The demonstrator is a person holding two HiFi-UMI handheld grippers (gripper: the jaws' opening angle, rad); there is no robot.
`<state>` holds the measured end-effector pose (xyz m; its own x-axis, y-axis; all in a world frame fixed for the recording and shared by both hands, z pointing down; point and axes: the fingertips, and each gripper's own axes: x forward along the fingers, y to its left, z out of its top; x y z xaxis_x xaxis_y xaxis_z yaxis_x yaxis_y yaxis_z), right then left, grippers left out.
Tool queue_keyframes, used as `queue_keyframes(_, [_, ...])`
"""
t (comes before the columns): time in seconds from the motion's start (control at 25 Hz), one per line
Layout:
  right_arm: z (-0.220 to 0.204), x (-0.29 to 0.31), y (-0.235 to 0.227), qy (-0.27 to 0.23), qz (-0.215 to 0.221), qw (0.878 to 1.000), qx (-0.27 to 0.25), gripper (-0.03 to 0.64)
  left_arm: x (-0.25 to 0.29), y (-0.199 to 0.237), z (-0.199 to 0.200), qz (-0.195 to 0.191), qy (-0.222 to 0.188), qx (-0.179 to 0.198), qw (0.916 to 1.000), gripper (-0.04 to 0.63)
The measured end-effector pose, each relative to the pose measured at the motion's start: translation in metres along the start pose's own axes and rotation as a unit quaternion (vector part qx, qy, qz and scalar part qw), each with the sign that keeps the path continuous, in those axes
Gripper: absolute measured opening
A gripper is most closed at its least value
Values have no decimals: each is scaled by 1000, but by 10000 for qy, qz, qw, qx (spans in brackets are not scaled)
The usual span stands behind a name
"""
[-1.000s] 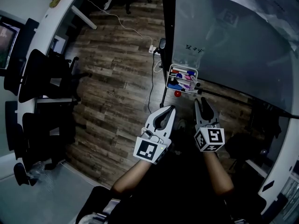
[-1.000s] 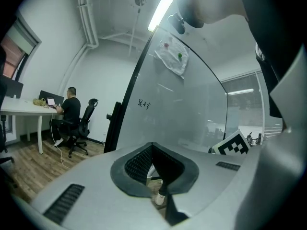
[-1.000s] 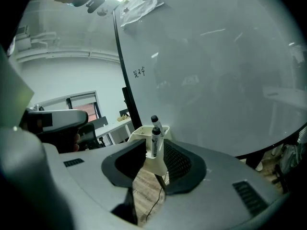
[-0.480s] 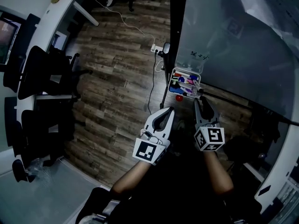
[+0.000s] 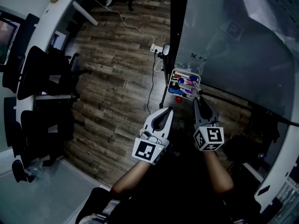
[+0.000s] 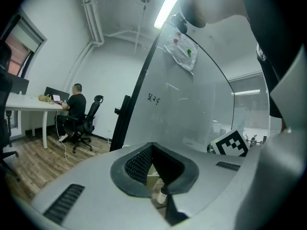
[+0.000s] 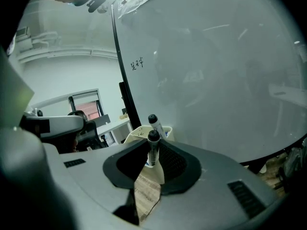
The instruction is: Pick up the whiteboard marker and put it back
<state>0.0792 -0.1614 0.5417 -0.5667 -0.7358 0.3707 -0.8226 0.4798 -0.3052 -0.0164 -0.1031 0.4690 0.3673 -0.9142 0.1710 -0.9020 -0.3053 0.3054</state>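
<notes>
Marker: the whiteboard marker [image 7: 152,153] stands upright; it has a slim round barrel with a pale body and a glossy black cap on top.
Marker's place: it is between the tips of the right claw [image 5: 200,100], at the near edge of the holder [image 7: 135,131]. Whether its lower end sits inside the holder cannot be told.
Right claw: its jaws have just been closing and now stand narrow. The ribbed dark pads lie against the barrel on both sides just under the cap, so it grips the marker.
Holder: a small cream-white tub with rounded corners and a thin rim, fixed at the lower corner of the whiteboard [image 7: 216,80] beside its dark upright post. In the head view it is crowded with red, blue, purple and green pens.
Second marker [image 7: 157,124]: also black-capped, it leans in the holder just behind the gripped one.
Whiteboard: a smooth, glossy grey-white sheet with a small scrawl of handwriting [image 7: 137,63] near its post edge.
Left claw [image 6: 152,147]: the tips are pressed together with nothing between them. It is held beside the right claw and apart from the holder.
Claw bodies: matte grey plastic shells, each with a cube of black-and-white square markers [image 5: 209,139] at the back.
Floor [image 5: 117,78]: dark, worn wood-grain planks.
</notes>
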Motion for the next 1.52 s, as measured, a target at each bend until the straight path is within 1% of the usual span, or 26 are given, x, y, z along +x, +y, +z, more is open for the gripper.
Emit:
queue_keyframes(0.24, [0,-2,1,0,-24,10000,-11,78,-2,0,3,3,-58,8,10000,8])
queue_keyframes(0.52, [2,-1,2,-111,-122,9999,16,78,-6,9,4,55,-104,28,9999,8])
queue_keyframes(0.8, [7,-5,5,-198,-166,9997,-30,78,-10,9,14,78,-188,103,9997,8])
queue_keyframes(1.0, [11,-8,3,-231,-201,9995,-84,78,-11,6,14,54,-239,82,9997,8])
queue_keyframes(1.16, [15,-12,4,-293,-222,9993,-98,78,-15,7,13,98,-215,152,9996,8])
queue_keyframes(1.32, [21,-17,7,-361,-224,9990,-144,78,-17,2,19,13,-353,210,9992,8])
queue_keyframes(1.52, [28,-28,8,-486,-250,9984,-175,78,-23,-4,26,-18,-422,261,9988,8])
